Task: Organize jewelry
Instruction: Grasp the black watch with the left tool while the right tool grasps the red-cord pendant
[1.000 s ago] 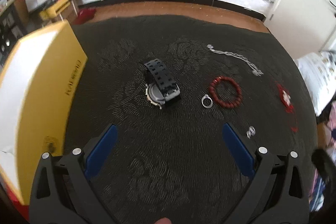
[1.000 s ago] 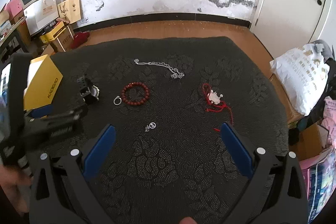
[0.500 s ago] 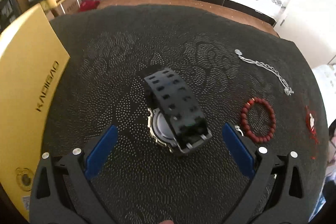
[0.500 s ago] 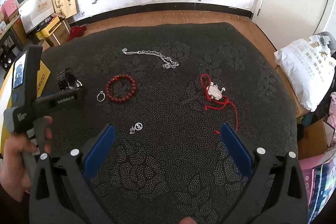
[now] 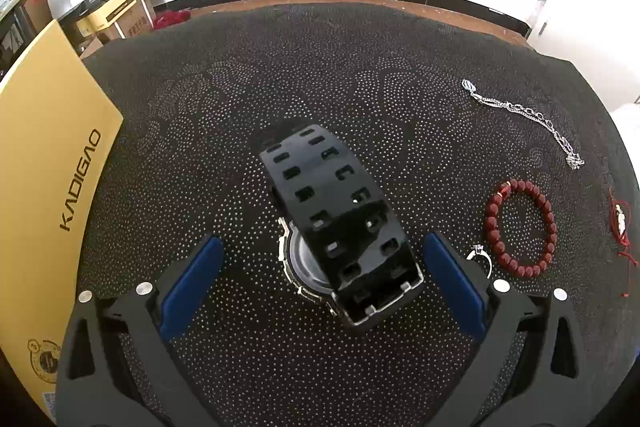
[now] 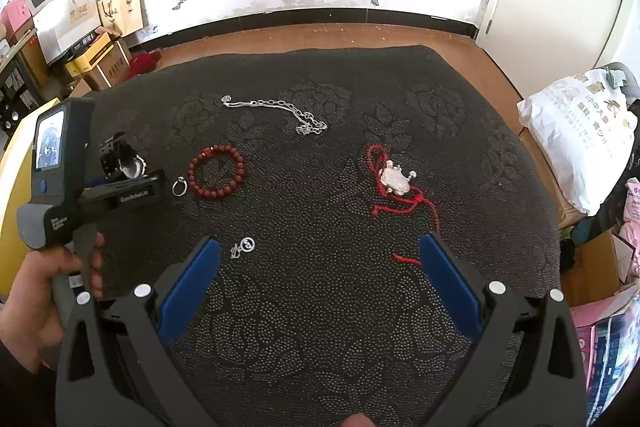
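Here, left tool (image 5: 320, 259) spread wide around black watch (image 5: 340, 223), right tool (image 6: 318, 259) also agape, small silver charm (image 6: 244, 247) only in its view.

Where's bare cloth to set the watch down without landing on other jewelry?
Free: the black cloth in front of the right gripper, and the far strip beyond the silver chain. Crowded: the watch, ring and red bead bracelet sit close together.
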Action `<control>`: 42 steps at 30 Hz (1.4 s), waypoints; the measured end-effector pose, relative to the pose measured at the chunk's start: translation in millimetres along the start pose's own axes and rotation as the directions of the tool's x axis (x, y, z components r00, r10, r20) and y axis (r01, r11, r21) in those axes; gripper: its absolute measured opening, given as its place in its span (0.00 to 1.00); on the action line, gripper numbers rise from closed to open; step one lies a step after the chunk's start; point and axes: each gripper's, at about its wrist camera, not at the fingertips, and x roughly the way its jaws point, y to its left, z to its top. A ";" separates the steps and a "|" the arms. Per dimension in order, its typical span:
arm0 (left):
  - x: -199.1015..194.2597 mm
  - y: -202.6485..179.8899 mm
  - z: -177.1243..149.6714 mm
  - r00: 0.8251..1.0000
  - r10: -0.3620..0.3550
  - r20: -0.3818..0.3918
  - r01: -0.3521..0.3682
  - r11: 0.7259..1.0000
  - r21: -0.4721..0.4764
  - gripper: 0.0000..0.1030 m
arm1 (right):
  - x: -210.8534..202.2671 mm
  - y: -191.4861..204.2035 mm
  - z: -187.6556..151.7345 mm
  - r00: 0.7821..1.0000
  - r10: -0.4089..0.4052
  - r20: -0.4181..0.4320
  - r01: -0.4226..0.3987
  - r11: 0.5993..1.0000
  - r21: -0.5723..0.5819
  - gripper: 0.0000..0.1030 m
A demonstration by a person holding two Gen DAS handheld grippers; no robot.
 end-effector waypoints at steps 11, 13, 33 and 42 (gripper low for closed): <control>-18.8 14.2 -6.5 1.000 -0.017 -0.016 0.017 1.000 -0.015 0.48 | 10.3 -26.2 -3.4 1.000 0.003 -0.014 -0.002 0.999 0.044 0.94; -21.4 19.4 -6.6 0.999 -0.026 -0.018 0.026 1.000 -0.015 0.48 | 15.6 -31.7 -3.7 1.000 0.010 -0.024 -0.009 0.999 0.044 0.94; -59.2 30.2 -11.7 0.995 -0.094 0.024 0.092 0.995 0.048 0.48 | 119.5 -67.2 30.1 0.988 -0.042 -0.147 0.051 0.997 0.061 0.94; -57.3 34.9 -17.1 0.996 -0.091 0.017 0.090 0.995 0.034 0.48 | 109.0 -58.4 35.7 0.994 -0.009 -0.111 0.011 1.000 0.016 0.29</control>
